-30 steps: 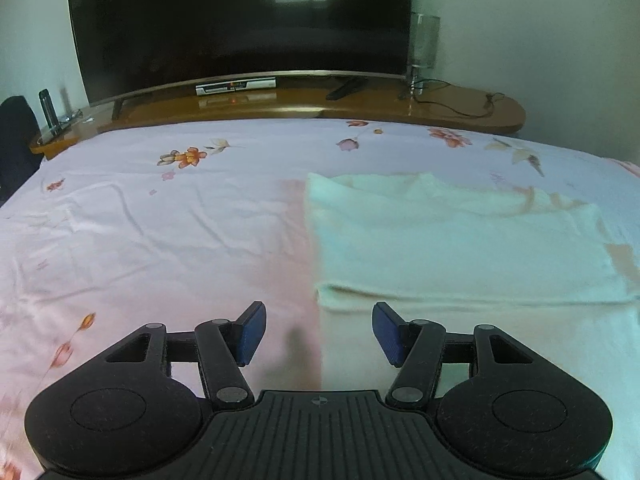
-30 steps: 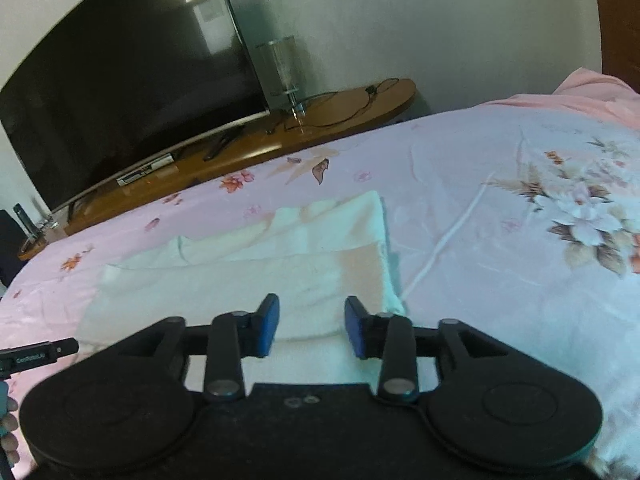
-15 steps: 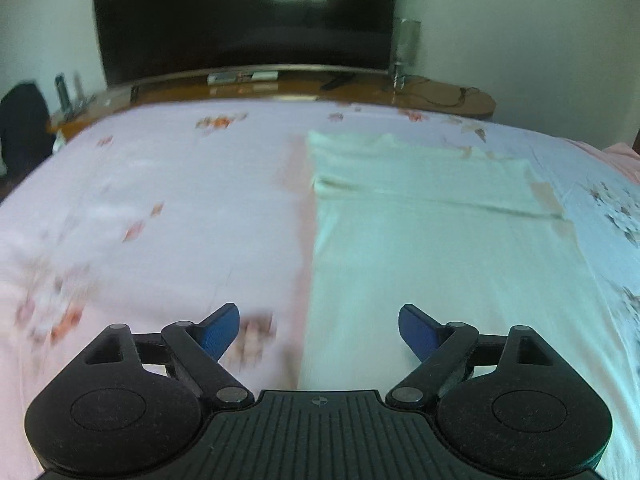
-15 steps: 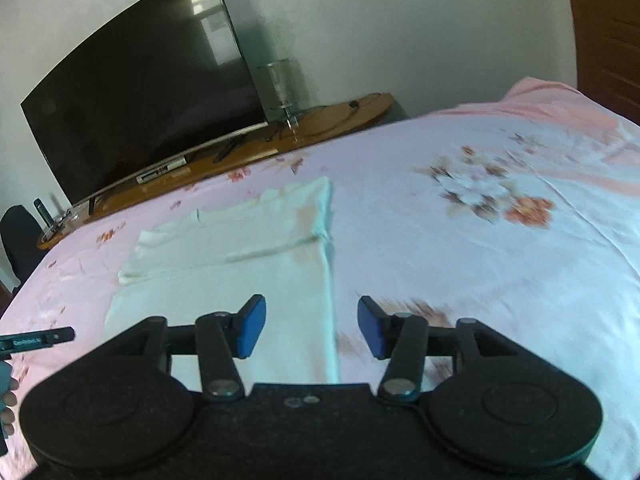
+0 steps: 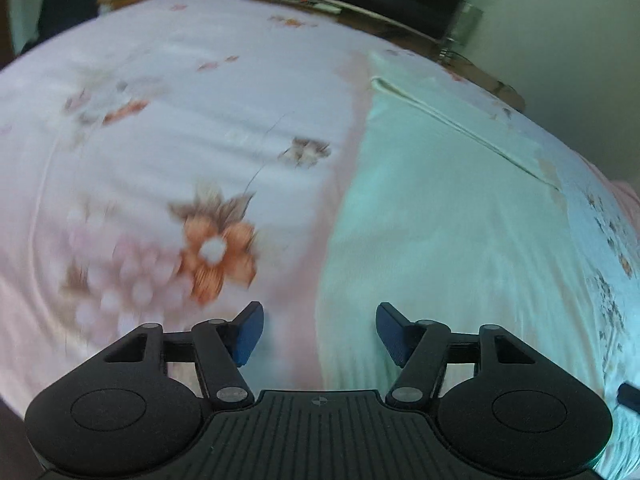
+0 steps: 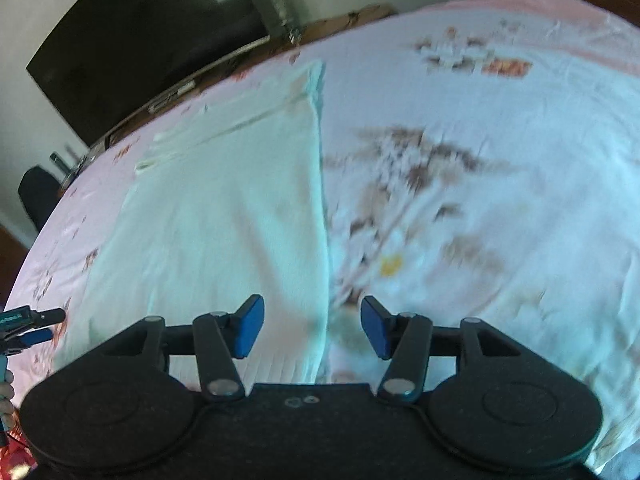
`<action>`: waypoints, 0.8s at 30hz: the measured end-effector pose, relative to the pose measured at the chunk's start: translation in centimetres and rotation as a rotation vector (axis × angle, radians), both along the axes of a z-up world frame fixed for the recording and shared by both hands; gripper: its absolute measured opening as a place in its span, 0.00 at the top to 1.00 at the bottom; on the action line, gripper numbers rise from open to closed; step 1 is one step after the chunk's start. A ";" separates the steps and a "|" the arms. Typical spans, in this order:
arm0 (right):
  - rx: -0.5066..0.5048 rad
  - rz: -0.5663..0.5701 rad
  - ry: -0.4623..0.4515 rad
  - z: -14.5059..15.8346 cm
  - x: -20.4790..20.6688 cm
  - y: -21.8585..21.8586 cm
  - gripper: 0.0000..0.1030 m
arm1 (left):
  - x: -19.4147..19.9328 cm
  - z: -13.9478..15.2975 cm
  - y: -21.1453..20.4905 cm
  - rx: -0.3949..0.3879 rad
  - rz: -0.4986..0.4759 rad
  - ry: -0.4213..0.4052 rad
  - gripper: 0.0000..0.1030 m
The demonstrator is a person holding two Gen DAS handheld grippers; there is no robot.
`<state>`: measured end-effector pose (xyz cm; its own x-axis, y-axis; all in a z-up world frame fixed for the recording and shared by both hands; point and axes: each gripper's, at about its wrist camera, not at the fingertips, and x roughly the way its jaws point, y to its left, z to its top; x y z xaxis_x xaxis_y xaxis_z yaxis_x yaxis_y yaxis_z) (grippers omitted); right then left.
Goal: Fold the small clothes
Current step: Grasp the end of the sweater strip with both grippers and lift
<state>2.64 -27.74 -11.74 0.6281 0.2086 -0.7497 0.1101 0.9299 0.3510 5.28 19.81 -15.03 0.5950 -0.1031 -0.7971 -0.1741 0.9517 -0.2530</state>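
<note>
Bed, one, covered by a pink floral sheet [image 5: 168, 128]; blurred in both views.

Garment [image 5: 440, 216], one, pale cream-white, lying flat on the sheet. Far end already folded over, its edge showing as a raised line across the cloth. In the right wrist view the same garment [image 6: 224, 216] fills the left half of the picture, its long right edge running straight down toward the camera.

Left gripper [image 5: 318, 332], black with blue pads. Jaws stand moderately apart, having just been closing from a wider spread; nothing lies between the pads. The gripper straddles the garment's left edge near its close end, the left pad over bare sheet, the right pad over cloth. Whether the pads touch the fabric cannot be told.

Right gripper [image 6: 312, 328], same make. Jaws part-open, nothing pressed between them. It straddles the garment's right edge, the left pad over cloth, the right pad over floral sheet.

Containers: only a glass vessel [image 6: 280, 4] on the wooden shelf [image 6: 344, 18] beyond the bed; contents cannot be told.

Television [image 6: 132, 40], dark, behind the shelf.

Dark chair [image 5: 68, 0] at the far left.
</note>
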 end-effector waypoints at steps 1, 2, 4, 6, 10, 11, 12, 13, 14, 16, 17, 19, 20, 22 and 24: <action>0.009 0.008 0.009 -0.3 -0.1 0.1 0.48 | -0.3 -0.4 0.1 -0.021 0.001 0.011 0.39; 0.012 0.015 0.015 -0.4 -0.1 0.1 0.48 | -0.4 -0.7 0.1 -0.045 -0.003 0.022 0.38; 0.009 0.024 0.026 -0.9 -0.2 0.2 0.48 | -0.8 -1.4 -0.1 -0.085 -0.005 0.036 0.38; 0.022 0.026 0.046 -1.5 -0.2 0.1 0.48 | -0.8 -1.6 -0.6 -0.077 -0.009 0.026 0.38; 0.042 0.034 0.072 -2.5 -0.2 0.3 0.48 | -1.1 -1.8 -0.8 -0.092 0.008 0.014 0.38; 0.037 0.040 0.071 -2.5 -0.3 0.5 0.48 | -1.1 -1.8 -0.8 -0.096 0.007 0.014 0.39; 0.033 0.044 0.070 -2.5 -0.3 0.6 0.48 | -1.1 -1.7 -1.0 -0.099 -0.001 0.015 0.39; 0.035 0.044 0.070 -2.5 -0.3 0.7 0.48 | -1.2 -1.7 -1.1 -0.103 -0.003 0.013 0.44; 0.047 0.041 0.072 -2.5 -0.3 0.6 0.48 | -1.2 -1.7 -1.3 -0.112 -0.008 0.016 0.55; 0.073 0.041 0.079 -2.4 -0.3 0.5 0.50 | -1.1 -2.0 -1.2 -0.154 -0.020 0.046 0.85; 0.082 0.045 0.084 -2.5 -0.4 0.5 0.52 | -1.0 -2.1 -1.2 -0.167 -0.016 0.051 0.85; 0.083 0.049 0.091 -2.4 -0.5 0.5 0.55 | -1.0 -2.3 -1.2 -0.182 -0.017 0.048 0.85; 0.086 0.049 0.093 -2.4 -0.5 0.4 0.57 | -1.0 -2.4 -1.1 -0.197 -0.016 0.050 0.85; 0.094 0.044 0.102 -2.6 -0.4 0.3 0.60 | -0.6 -2.6 -1.1 -0.221 -0.020 0.058 0.85; 0.116 0.033 0.109 -2.9 0.0 0.1 0.61 | -0.3 -2.8 -1.2 -0.228 -0.028 0.061 0.85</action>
<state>2.59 -27.60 -14.62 0.5355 0.3168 -0.7829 0.1231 0.8878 0.4435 4.95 18.61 -17.87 0.5409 -0.3001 -0.7857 -0.1700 0.8759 -0.4516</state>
